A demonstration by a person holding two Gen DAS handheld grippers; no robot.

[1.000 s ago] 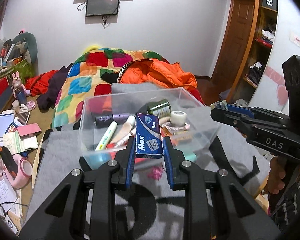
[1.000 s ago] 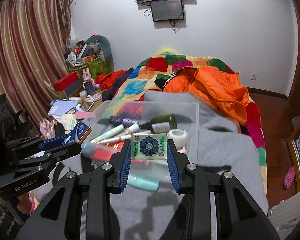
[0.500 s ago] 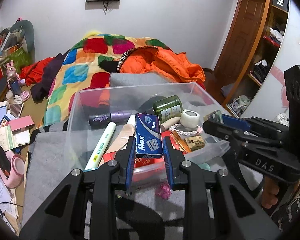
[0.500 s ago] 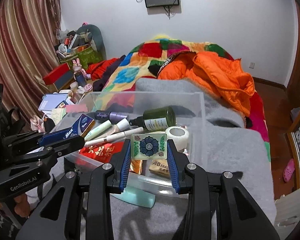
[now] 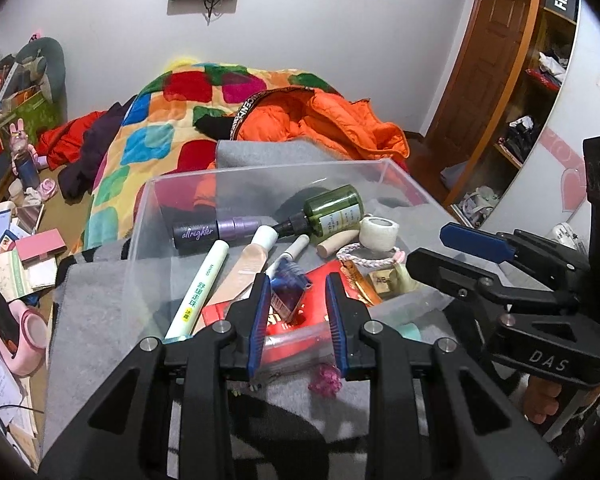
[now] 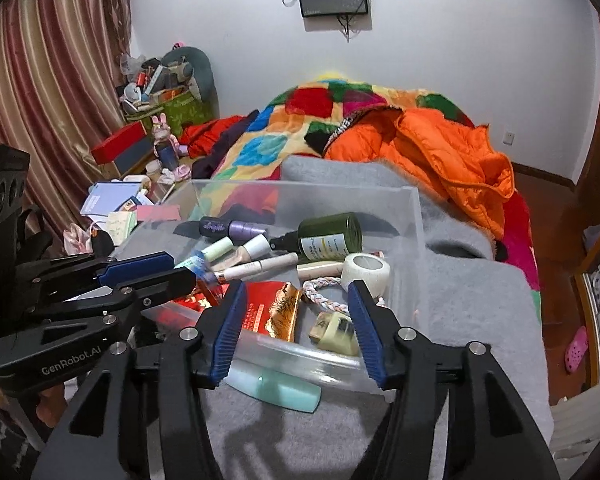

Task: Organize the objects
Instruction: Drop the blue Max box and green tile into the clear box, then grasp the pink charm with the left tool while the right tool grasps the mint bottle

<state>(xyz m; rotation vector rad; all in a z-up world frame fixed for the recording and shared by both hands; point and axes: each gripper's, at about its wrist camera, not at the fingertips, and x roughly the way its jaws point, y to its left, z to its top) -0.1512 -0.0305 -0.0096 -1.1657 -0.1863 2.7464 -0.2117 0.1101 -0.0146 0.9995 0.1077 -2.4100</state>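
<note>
Blue box [image 5: 288, 290] blurred, tilted, loose between left gripper [image 5: 296, 312] pads over the clear bin [image 5: 180, 184], touching neither, probably falling. Likely light stiff card; best pinched across flat faces. Left jaws spread. Right gripper [image 6: 296, 326] spread wide, empty, above the bin's near wall; small tile [image 6: 336, 330] blurred below. Bottle [image 6: 330, 238], tape roll [image 6: 366, 272], red packet [image 6: 270, 312] lying inside.

the bin [image 5: 400, 184] was clear plastic, the bottle [image 5: 334, 210] dark green, the tape roll [image 6: 366, 270] white, the packet [image 6: 268, 312] red with gold. a grey blanket [image 6: 472, 300] lay beneath; the quilt [image 5: 160, 120] was multicoloured patchwork, the jacket [image 6: 452, 152] orange.
</note>
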